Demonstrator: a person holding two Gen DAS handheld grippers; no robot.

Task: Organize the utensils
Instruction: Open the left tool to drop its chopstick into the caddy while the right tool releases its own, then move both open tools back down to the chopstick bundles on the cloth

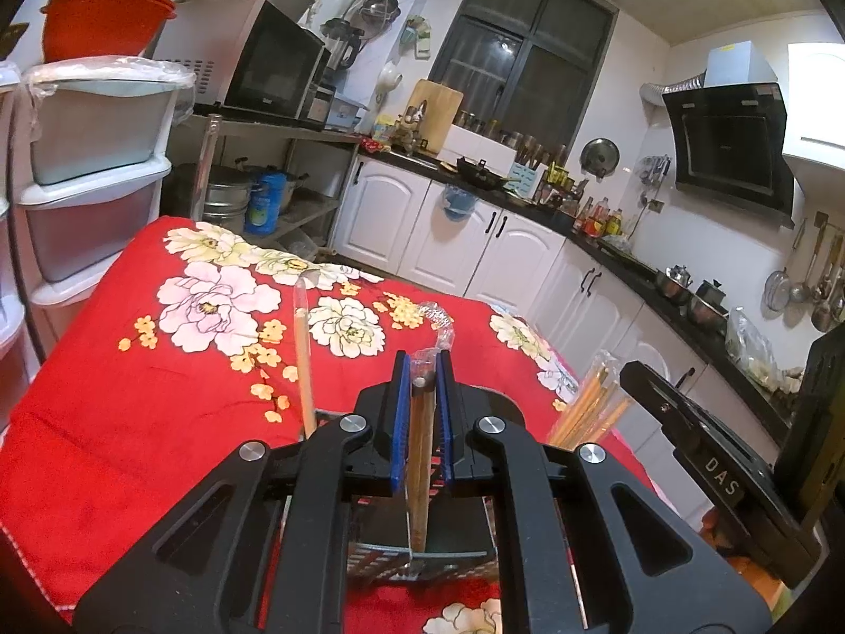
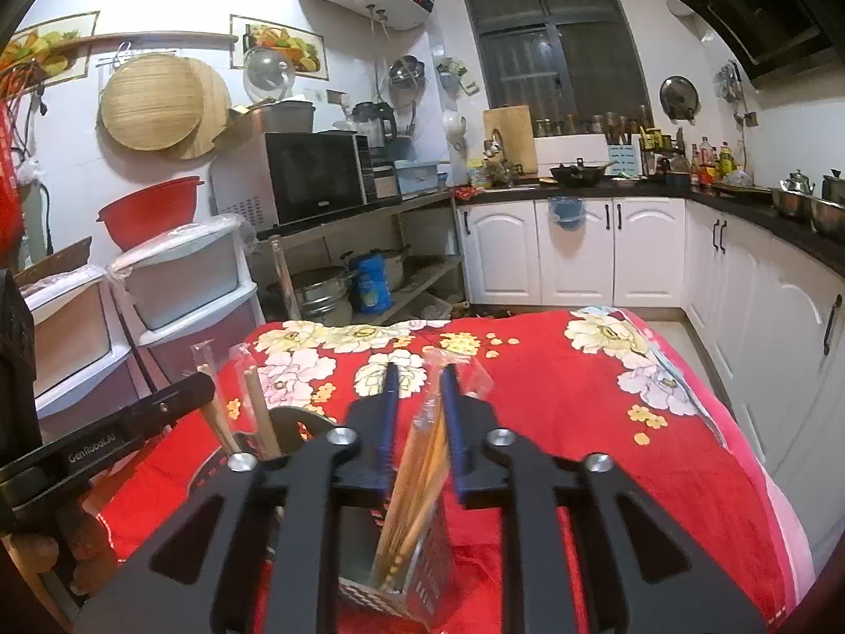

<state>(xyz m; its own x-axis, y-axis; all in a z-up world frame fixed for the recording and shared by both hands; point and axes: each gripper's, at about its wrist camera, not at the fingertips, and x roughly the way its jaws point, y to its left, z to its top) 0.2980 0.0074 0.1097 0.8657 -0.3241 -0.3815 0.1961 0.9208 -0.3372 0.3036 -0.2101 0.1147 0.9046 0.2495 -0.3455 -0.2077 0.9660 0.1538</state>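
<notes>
My left gripper [image 1: 422, 370] is shut on a plastic-wrapped wooden utensil handle [image 1: 421, 454] that stands upright in a perforated utensil holder [image 1: 422, 562] on the red floral cloth [image 1: 132, 396]. Another wrapped wooden utensil [image 1: 303, 354] stands in the holder to the left. My right gripper [image 2: 420, 385] has its blue pads on either side of a wrapped bundle of chopsticks [image 2: 417, 481], which stands in the holder [image 2: 417, 594]; a gap shows beside the pads. The chopsticks also show in the left wrist view [image 1: 591, 407]. Two wrapped wooden utensils [image 2: 261, 412] stand at the left.
The table is covered by the red floral cloth [image 2: 581, 422]. White plastic drawers [image 2: 174, 290] stand at its left. A metal rack with a microwave [image 2: 311, 174] is behind. White cabinets [image 2: 581, 253] and a dark counter run along the back and right.
</notes>
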